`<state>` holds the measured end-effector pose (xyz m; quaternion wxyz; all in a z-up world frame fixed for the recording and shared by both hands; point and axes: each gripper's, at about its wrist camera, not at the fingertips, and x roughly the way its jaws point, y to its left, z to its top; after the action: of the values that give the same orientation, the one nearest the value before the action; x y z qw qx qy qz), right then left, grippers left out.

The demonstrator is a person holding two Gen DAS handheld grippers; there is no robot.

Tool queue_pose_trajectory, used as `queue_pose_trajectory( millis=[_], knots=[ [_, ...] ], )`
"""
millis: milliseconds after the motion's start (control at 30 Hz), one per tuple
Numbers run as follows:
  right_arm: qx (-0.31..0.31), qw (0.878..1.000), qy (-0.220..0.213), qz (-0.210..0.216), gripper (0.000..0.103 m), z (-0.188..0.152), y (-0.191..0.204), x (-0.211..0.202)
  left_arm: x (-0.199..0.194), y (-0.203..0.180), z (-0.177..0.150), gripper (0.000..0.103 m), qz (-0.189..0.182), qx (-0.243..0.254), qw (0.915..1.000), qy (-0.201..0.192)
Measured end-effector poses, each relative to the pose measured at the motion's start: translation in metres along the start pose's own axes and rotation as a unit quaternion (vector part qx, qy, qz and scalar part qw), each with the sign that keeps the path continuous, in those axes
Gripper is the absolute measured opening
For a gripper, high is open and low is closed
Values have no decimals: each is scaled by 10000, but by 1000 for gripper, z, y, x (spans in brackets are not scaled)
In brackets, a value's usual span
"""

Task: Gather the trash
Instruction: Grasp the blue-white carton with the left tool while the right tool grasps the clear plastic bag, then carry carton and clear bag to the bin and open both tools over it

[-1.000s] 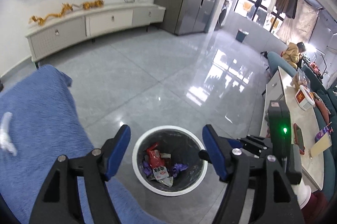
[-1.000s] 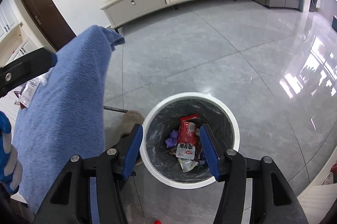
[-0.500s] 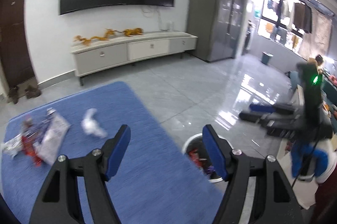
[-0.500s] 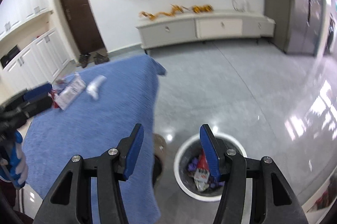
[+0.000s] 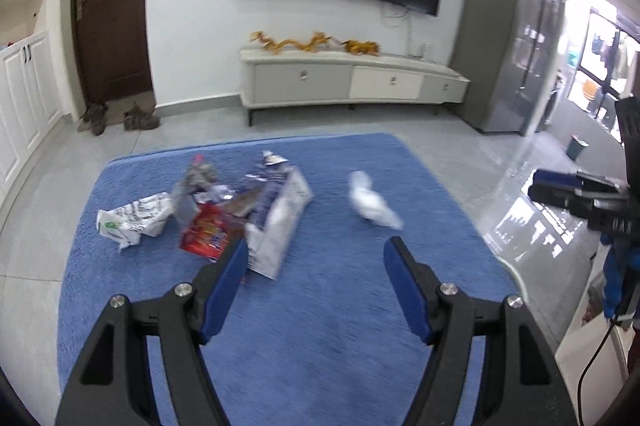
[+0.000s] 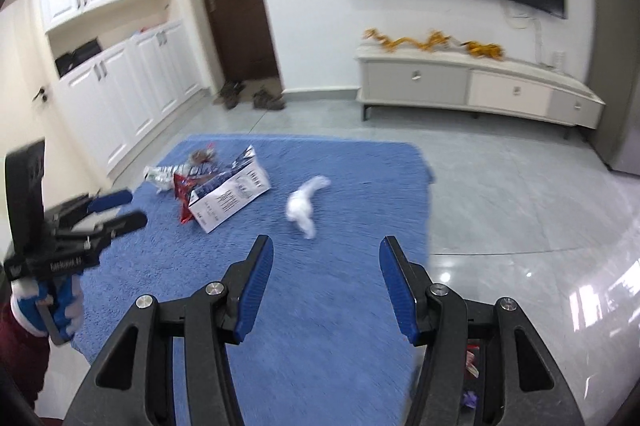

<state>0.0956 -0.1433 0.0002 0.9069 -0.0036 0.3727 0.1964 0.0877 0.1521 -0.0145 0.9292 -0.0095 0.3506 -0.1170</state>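
A blue, fuzzy-textured cloth (image 5: 320, 306) covers a rectangular surface above glossy grey floor tiles (image 6: 520, 194). On the cloth lies a cluster of trash: a flattened white carton (image 5: 280, 222), a red wrapper (image 5: 206, 230), a crumpled printed bag (image 5: 132, 218). A crumpled white tissue (image 5: 372, 204) lies apart, to their right. Left gripper (image 5: 316, 254): fingers spread wide, holding nothing, above the cloth, short of the carton. Right gripper (image 6: 326, 254): fingers spread wide, holding nothing, tissue (image 6: 304, 204) just ahead.
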Motion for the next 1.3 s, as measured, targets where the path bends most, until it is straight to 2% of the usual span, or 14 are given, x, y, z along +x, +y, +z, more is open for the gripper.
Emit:
queue_pose_trajectory(
  millis=[100,267,433,500,567,600,633,700,733,767,1000,1300],
  knots=[
    [-147,9995,227,190,55,10,14,39,31,14,10,68,-36,30,9997,232],
    [-168,9968,602,506,55,18,18,112,92,16,22,59,59,221,9977,638],
    [-165,9940,843,683,55,22,22,164,132,17,26,55,270,360,9945,943],
    [-177,9933,907,696,55,23,23,182,145,16,23,47,350,379,9926,1104],
    [-103,9926,958,736,52,24,23,195,157,18,19,40,365,343,9903,1299],
    [-69,9926,970,733,45,24,22,199,161,16,16,38,389,372,9896,1335],
    [-28,9924,974,752,34,24,21,202,163,15,16,36,388,422,9892,1349],
    [43,9919,993,793,31,24,17,207,165,12,15,31,389,486,9892,1327],
    [61,9918,979,823,30,23,16,207,166,10,15,25,356,499,9892,1328],
    [74,9916,978,847,30,22,14,207,167,9,15,14,294,498,9893,1339],
    [134,9930,766,893,27,16,11,181,149,-14,5,12,196,649,9899,1243],
    [208,9961,323,791,27,-1,-1,104,70,-53,-22,12,-89,586,9946,849]
  ],
)
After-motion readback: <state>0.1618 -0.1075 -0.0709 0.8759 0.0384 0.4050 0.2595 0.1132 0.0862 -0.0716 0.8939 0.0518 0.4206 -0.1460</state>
